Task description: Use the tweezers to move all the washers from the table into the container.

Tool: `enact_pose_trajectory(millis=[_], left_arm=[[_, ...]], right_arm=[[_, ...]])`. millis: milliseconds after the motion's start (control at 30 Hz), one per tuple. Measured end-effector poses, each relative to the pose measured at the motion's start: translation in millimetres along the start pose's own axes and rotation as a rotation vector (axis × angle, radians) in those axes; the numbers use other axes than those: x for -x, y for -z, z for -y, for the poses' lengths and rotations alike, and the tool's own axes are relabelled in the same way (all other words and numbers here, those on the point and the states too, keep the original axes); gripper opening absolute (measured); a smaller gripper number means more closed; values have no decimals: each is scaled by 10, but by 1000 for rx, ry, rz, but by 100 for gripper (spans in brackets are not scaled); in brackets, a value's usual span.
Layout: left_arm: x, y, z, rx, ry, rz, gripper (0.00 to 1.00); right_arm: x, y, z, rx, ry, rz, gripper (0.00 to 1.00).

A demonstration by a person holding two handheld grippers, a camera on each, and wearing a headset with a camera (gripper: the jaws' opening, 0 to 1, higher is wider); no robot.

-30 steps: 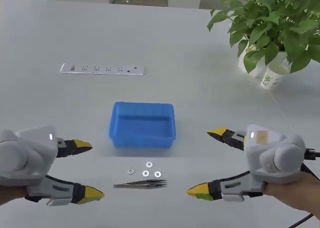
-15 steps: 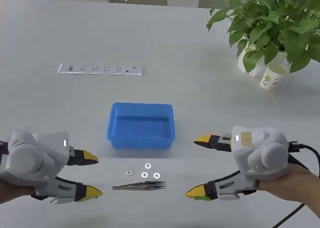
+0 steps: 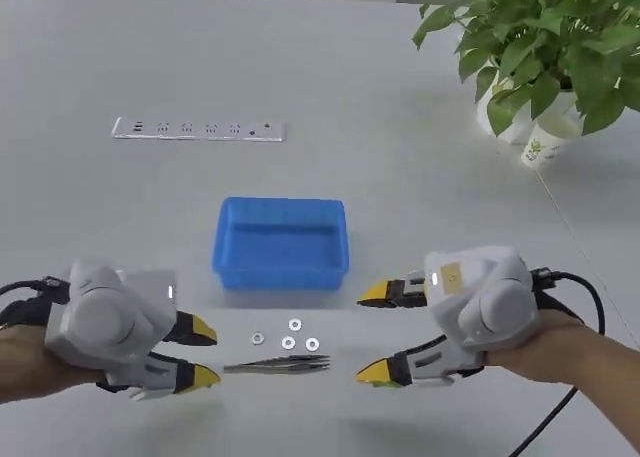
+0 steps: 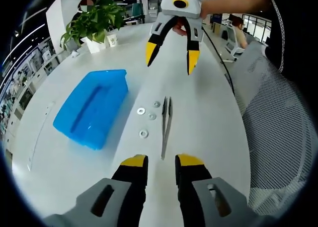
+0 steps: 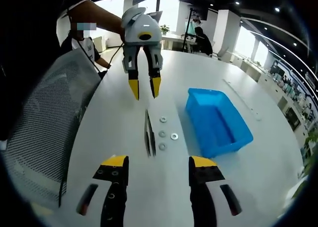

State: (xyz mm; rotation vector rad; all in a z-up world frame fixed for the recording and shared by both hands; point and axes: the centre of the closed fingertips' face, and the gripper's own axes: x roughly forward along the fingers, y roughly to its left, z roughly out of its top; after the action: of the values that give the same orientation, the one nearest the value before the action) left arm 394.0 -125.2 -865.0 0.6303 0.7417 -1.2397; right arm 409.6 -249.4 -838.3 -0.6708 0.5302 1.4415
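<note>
Blue container (image 3: 281,239), silver tweezers (image 3: 278,365) and washers (image 3: 288,343), yellow-tipped pale-grey left tool (image 3: 206,352) and right tool (image 3: 363,334), green plant (image 3: 540,37)

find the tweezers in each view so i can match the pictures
Head view: tweezers bottom centre, just below the washers.
Left gripper view: centre, right of the washers.
Right gripper view: centre, left of the washers.
Shared landmark: the blue container; the washers lie between it and the tweezers.

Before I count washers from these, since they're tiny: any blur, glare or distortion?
Head view: even light, soft shadows, washers sharp. Left gripper view: fisheye bends the table edge, tweezers crisp. Right gripper view: same bending, bright windows behind.
</note>
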Motion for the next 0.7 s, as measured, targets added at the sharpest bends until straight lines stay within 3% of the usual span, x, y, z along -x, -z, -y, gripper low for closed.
enact_pose_trajectory(millis=[700], left_arm=[[-246, 23, 7, -12, 22, -64, 12]], right_arm=[[-333, -65, -97, 18, -62, -20, 37]])
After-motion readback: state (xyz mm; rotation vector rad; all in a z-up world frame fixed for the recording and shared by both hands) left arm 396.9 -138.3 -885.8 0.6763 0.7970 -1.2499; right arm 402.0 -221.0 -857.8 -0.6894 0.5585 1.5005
